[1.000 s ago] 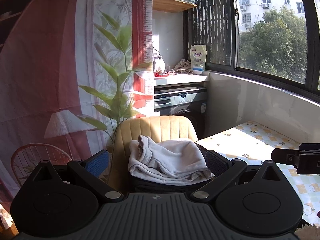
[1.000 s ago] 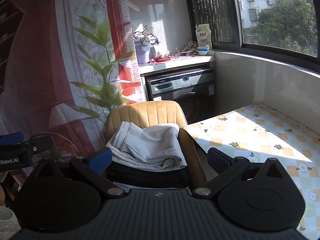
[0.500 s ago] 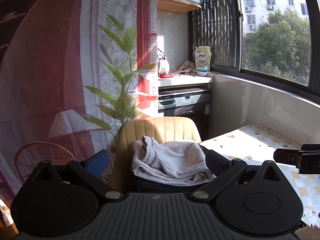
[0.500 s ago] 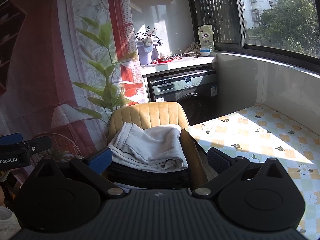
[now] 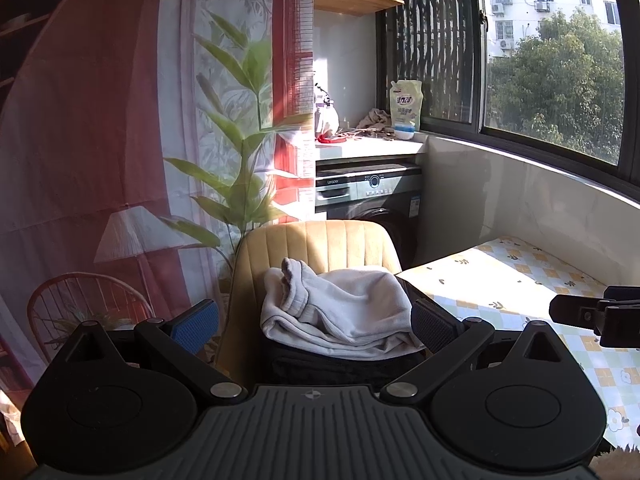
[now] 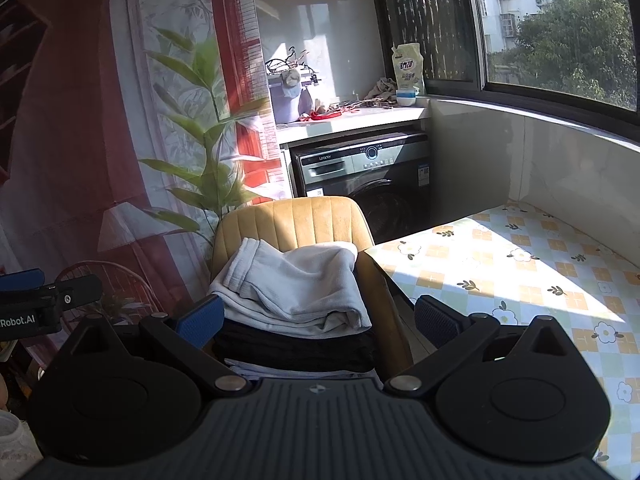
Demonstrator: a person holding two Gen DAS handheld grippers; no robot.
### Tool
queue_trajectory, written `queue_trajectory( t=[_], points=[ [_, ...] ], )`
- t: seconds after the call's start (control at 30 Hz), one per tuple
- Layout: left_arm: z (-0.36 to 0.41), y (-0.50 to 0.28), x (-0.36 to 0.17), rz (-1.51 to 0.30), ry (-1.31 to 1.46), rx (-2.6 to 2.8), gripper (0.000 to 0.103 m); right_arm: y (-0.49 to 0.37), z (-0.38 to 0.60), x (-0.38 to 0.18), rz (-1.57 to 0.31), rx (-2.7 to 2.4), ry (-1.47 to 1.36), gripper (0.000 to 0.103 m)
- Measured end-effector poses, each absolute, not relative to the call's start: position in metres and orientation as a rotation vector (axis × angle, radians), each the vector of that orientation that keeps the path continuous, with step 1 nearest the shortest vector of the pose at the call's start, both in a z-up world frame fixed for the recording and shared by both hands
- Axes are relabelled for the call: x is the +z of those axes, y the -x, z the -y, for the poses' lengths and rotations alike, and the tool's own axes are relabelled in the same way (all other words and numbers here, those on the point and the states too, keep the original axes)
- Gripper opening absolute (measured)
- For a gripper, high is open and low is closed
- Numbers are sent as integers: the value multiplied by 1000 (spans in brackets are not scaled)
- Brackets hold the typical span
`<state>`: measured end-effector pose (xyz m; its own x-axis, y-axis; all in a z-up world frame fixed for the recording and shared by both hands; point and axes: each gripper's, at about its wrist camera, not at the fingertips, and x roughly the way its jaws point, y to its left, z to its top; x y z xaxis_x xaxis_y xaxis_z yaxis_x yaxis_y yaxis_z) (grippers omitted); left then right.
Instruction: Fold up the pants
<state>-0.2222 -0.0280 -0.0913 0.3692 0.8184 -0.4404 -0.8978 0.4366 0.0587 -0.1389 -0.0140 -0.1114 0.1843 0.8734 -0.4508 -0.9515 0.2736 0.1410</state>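
Note:
Light grey pants (image 5: pixel 344 312) (image 6: pixel 296 284) lie crumpled on top of a pile of dark clothes (image 6: pixel 296 346) on a yellow chair (image 5: pixel 320 244) (image 6: pixel 292 220). My left gripper (image 5: pixel 314 322) is open, held short of the pile with nothing between its fingers. My right gripper (image 6: pixel 318 318) is open too, its fingers apart on either side of the pile's near edge without touching it. The right gripper's tip shows at the right edge of the left wrist view, and the left gripper's tip at the left edge of the right wrist view.
A table with a flowered checked cloth (image 5: pixel 520 280) (image 6: pixel 520 276) stands right of the chair. Behind are a washing machine (image 6: pixel 364 184) under a cluttered counter (image 6: pixel 352 116), a leafy plant (image 5: pixel 240 184), a printed curtain and a window ledge.
Both wrist views have shifted a little, so the chair and pants sit slightly lower and further right in the left view. Both grippers stay open and hold nothing.

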Motion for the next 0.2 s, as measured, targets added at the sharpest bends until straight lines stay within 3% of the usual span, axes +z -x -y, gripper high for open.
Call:
queue_trajectory(
  t=[0.2],
  points=[
    [29, 222, -92, -441, 212, 1111, 103, 138, 14, -111, -499, 1295, 187, 103]
  ],
)
